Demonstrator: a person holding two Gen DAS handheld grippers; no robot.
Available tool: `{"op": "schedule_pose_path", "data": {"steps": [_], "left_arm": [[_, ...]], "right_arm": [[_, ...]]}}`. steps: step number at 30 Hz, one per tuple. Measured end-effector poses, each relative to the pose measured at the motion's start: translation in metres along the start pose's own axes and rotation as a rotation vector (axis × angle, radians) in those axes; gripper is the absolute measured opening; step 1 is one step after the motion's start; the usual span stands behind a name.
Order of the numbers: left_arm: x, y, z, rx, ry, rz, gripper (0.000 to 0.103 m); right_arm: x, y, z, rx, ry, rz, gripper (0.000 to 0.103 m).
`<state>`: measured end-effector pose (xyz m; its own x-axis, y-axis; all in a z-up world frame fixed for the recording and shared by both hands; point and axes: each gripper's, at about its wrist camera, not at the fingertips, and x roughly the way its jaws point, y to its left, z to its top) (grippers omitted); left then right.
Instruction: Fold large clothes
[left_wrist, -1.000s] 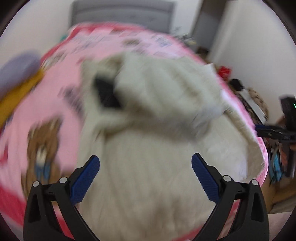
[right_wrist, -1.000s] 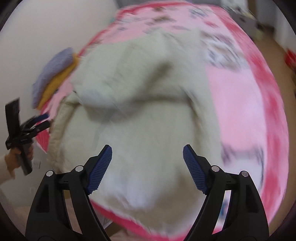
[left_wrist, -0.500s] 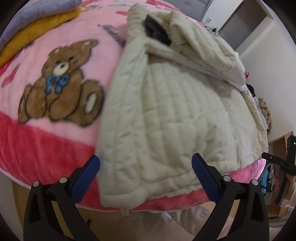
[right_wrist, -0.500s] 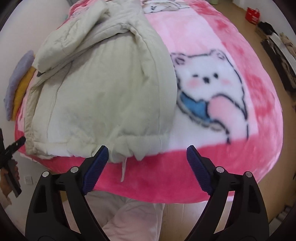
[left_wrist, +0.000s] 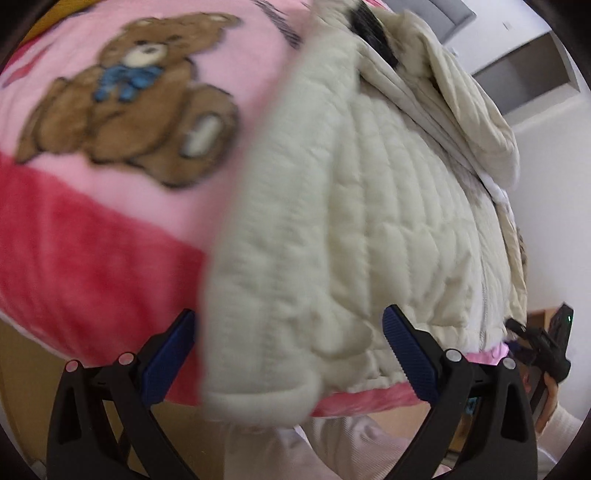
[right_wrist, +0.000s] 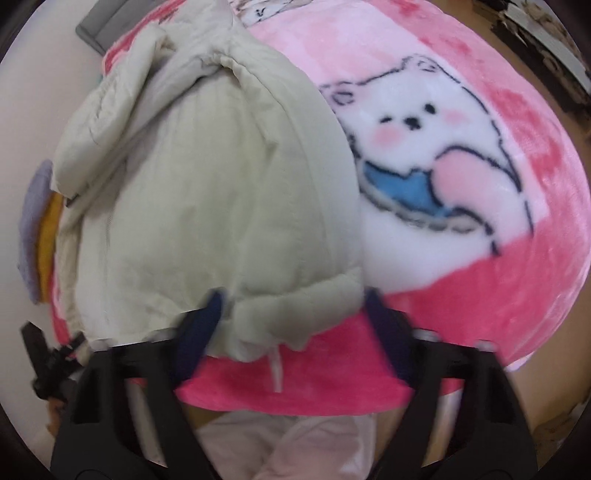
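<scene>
You've got a bed covered in a pink fleece blanket (left_wrist: 85, 229), deeper pink along its near edge. There's a brown teddy bear print (left_wrist: 136, 96) with a blue bow on one side and a white bear print (right_wrist: 424, 147) with blush cheeks on the other. A grey headboard (right_wrist: 99, 31) sits at the far end against a plain white wall (left_wrist: 554, 206). Off the bed's side you can see a small stack of folded cloth, lilac over mustard yellow (right_wrist: 42, 225). The floor looks like light brown wood (right_wrist: 569, 155), with some dark clutter (right_wrist: 539, 48) along the far side, too blurry to make out. Lighting's soft and even.
</scene>
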<state>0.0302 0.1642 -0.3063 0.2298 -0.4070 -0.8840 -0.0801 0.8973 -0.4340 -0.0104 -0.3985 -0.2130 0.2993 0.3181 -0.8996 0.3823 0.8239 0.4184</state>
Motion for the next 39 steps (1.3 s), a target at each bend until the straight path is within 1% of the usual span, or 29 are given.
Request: {"op": "schedule_pose_path", "data": {"steps": [1, 2, 3, 4, 5, 6, 7, 8, 11, 12, 13, 16, 18, 21, 24, 25, 27, 28, 29, 31, 33, 35, 37, 39], "left_arm": [[0.003, -0.003, -0.001, 0.005, 0.013, 0.004, 0.093], [0.005, -0.007, -0.003, 0.01, 0.007, 0.038, 0.092], [0.005, -0.009, -0.004, 0.009, -0.009, 0.051, 0.089], [0.004, -0.01, -0.006, 0.003, -0.029, 0.064, 0.083], [0.002, -0.009, -0.008, -0.007, -0.04, 0.085, 0.079], [0.001, -0.008, -0.01, -0.011, -0.046, 0.105, 0.072], [-0.001, -0.007, -0.011, -0.009, -0.051, 0.11, 0.068], [-0.003, -0.007, -0.013, -0.005, -0.053, 0.114, 0.066], [-0.008, -0.012, -0.012, 0.005, -0.042, 0.131, 0.056], [-0.009, -0.01, -0.011, 0.004, -0.039, 0.136, 0.049], [-0.011, -0.012, -0.01, 0.003, -0.034, 0.135, 0.04], [-0.018, -0.014, -0.01, -0.004, -0.027, 0.131, 0.036], [-0.024, -0.014, -0.009, -0.014, -0.028, 0.118, 0.033], [-0.039, -0.018, -0.004, -0.014, -0.052, 0.1, 0.03], [-0.069, -0.029, 0.004, -0.017, -0.11, 0.044, 0.029], [-0.083, -0.035, 0.01, -0.01, -0.136, 0.021, 0.029], [-0.1, -0.044, 0.019, 0.004, -0.17, 0.002, 0.029], [-0.11, -0.05, 0.027, 0.011, -0.189, -0.001, 0.029], [-0.118, -0.054, 0.035, 0.008, -0.202, -0.004, 0.029], [-0.131, -0.058, 0.052, -0.024, -0.214, -0.026, 0.029], [-0.136, -0.063, 0.065, -0.038, -0.223, -0.025, 0.029], [-0.143, -0.069, 0.086, -0.038, -0.23, -0.01, 0.029], [-0.144, -0.079, 0.109, -0.043, -0.232, -0.007, 0.029], [-0.148, -0.085, 0.131, -0.049, -0.252, -0.004, 0.029]], "right_arm": [[0.001, -0.001, 0.0, 0.023, 0.005, 0.001, 0.058], [0.0, -0.003, 0.001, 0.043, 0.003, 0.011, 0.053], [0.0, -0.004, 0.001, 0.052, 0.005, 0.021, 0.048], [0.0, -0.005, 0.001, 0.06, 0.006, 0.018, 0.047], [0.0, -0.004, 0.001, 0.053, 0.003, 0.006, 0.044], [-0.001, -0.003, 0.001, 0.043, 0.001, -0.003, 0.043], [-0.001, 0.0, 0.0, 0.031, -0.003, -0.016, 0.042], [-0.002, 0.004, -0.001, 0.018, -0.007, -0.024, 0.039], [-0.002, 0.01, 0.0, -0.007, -0.001, -0.041, 0.035], [-0.003, 0.011, 0.001, -0.007, 0.001, -0.045, 0.034], [-0.003, 0.011, 0.002, -0.007, 0.008, -0.043, 0.034], [-0.006, 0.015, 0.005, -0.018, 0.027, -0.033, 0.031], [-0.011, 0.02, 0.01, -0.052, 0.039, -0.024, 0.029], [-0.028, 0.033, 0.018, -0.114, 0.039, -0.001, 0.025], [-0.058, 0.057, 0.032, -0.217, 0.009, 0.062, 0.02], [-0.07, 0.068, 0.038, -0.25, 0.0, 0.095, 0.02], [-0.092, 0.084, 0.053, -0.287, -0.034, 0.156, 0.017], [-0.1, 0.09, 0.06, -0.298, -0.039, 0.177, 0.017], [-0.106, 0.093, 0.067, -0.309, -0.044, 0.18, 0.016], [-0.113, 0.106, 0.084, -0.317, -0.024, 0.2, 0.016], [-0.116, 0.113, 0.104, -0.282, 0.01, 0.235, 0.015], [-0.119, 0.117, 0.128, -0.231, 0.036, 0.282, 0.015], [-0.122, 0.122, 0.15, -0.218, 0.03, 0.311, 0.015], [-0.126, 0.134, 0.174, -0.256, 0.013, 0.324, 0.015]]}}
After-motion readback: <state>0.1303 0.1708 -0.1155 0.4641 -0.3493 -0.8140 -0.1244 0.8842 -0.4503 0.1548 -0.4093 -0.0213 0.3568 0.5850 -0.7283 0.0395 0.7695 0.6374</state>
